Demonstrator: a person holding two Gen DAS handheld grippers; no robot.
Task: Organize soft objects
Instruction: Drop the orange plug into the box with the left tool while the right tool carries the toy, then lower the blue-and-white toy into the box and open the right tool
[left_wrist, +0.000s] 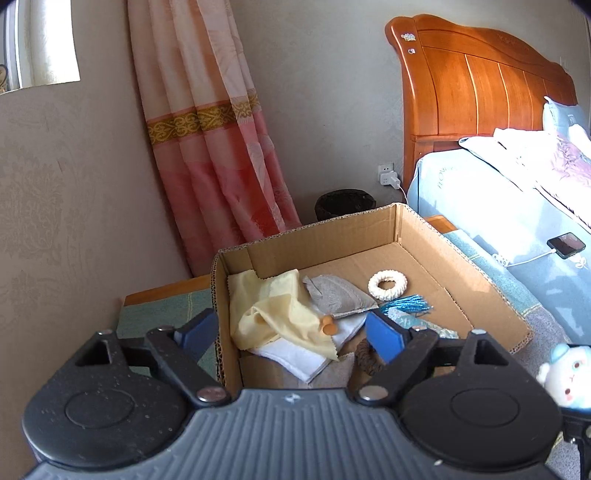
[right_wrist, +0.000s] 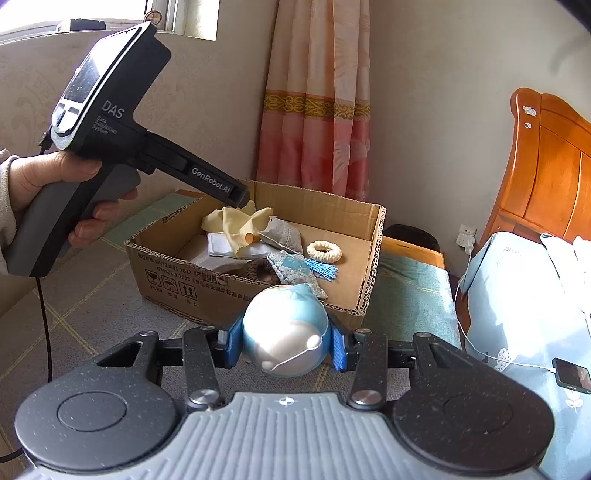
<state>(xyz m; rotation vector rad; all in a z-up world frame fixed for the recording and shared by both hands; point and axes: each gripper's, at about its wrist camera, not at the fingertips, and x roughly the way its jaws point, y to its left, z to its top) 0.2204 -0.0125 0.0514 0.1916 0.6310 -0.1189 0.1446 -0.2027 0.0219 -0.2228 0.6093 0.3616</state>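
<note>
My right gripper (right_wrist: 284, 345) is clamped on a plush toy (right_wrist: 285, 328), its 2 blue pads (right_wrist: 233, 343) pressing the round blue-and-white head from either side. The toy sits just short of the cardboard box (right_wrist: 177, 280), which lies toward 12 o'clock from it on the patterned mat (right_wrist: 66, 295). In the left wrist view the same toy shows at the 4 o'clock edge of the frame.

My left gripper (left_wrist: 291, 332) hangs with its jaws wide apart and nothing between them, straddling the near left corner of the box: the left pad (left_wrist: 197, 330) is outside the wall, the right pad is over the contents. In the right wrist view my left hand (right_wrist: 44, 184) grips the handle at 9 o'clock.

Inside the box, a yellow cloth (left_wrist: 273, 310) lies over a white cloth (left_wrist: 295, 354) toward 10 o'clock, a grey pouch (left_wrist: 336, 295) just beside it near the middle, a white knitted ring (left_wrist: 388, 284) toward 1 o'clock, a blue tassel (left_wrist: 406, 304) close under the ring, and a brown ring (left_wrist: 365, 356) at the near wall. A phone (left_wrist: 565, 244) rests on the bed (left_wrist: 498, 206) at 3 o'clock.
</note>
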